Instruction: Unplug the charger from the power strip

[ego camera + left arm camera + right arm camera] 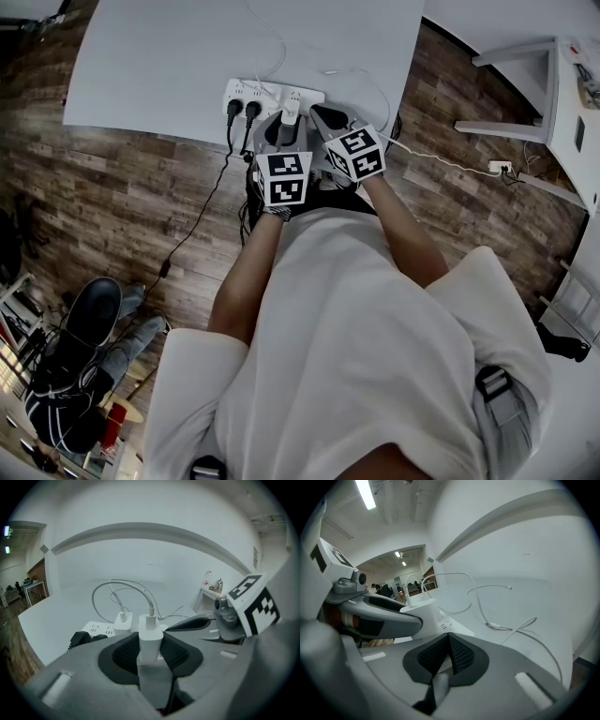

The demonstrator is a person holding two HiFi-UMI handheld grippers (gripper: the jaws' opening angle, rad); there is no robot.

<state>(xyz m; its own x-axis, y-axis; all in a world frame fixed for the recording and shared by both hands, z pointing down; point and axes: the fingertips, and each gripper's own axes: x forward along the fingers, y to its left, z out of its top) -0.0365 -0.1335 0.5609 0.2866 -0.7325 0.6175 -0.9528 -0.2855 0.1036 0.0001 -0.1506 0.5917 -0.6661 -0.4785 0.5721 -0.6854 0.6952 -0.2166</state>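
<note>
Jaws of the left gripper are clamping the charger by its flat sides; it is probably light, rigid and slick. Jaws of the right gripper are sitting closed, empty.

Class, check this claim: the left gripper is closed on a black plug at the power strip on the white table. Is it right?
No. The left gripper is closed on a white charger, not a black plug, as the left gripper view shows. The rest holds: it is at the power strip on the white table.
</note>
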